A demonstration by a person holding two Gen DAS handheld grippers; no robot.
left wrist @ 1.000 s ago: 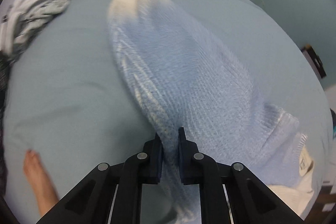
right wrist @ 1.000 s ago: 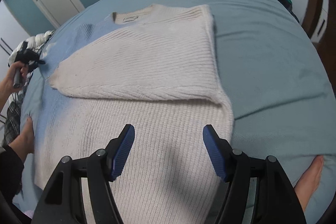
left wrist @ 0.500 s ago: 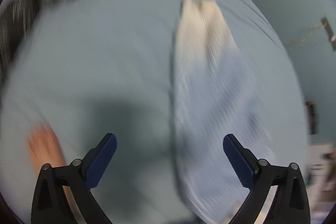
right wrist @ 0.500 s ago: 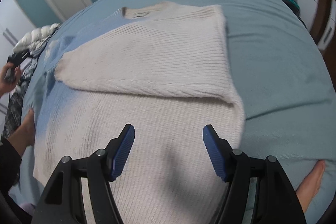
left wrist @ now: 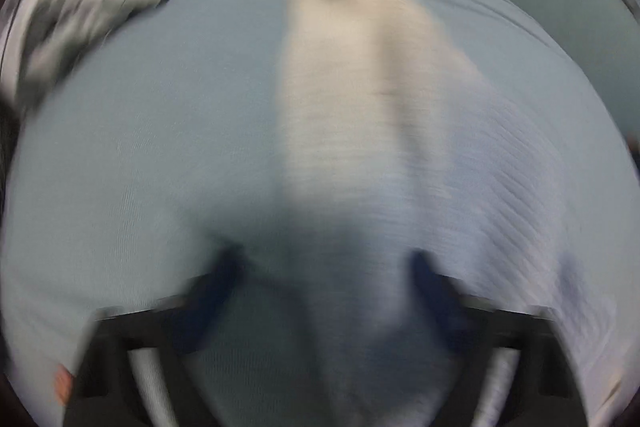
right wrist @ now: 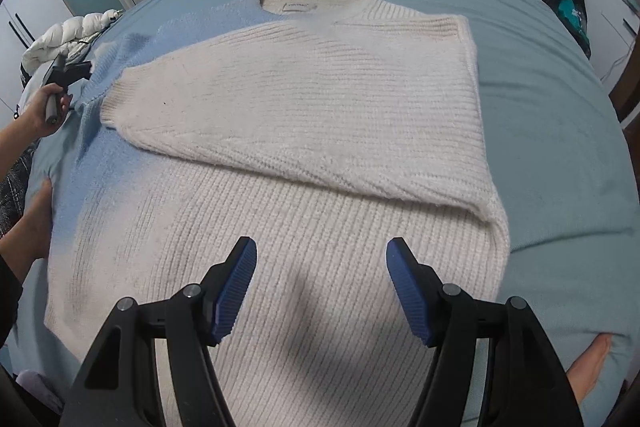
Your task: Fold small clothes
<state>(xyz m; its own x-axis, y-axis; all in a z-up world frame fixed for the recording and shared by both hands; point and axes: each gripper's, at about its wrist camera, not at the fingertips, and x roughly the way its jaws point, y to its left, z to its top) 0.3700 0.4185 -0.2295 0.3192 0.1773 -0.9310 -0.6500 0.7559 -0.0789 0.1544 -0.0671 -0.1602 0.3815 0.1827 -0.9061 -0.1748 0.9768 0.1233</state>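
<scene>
Hand-held gripper over sweater, label unreadable

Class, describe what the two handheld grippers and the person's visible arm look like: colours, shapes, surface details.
The right gripper has black angular linkage arms with silver pivot bolts and blue ribbed pads on its jaws. The left gripper, heavily blurred, shows the same black frame and dark blue pads. In the right wrist view it has a grey handle held by a bare hand; a dark sleeve edge shows lower left.
</scene>
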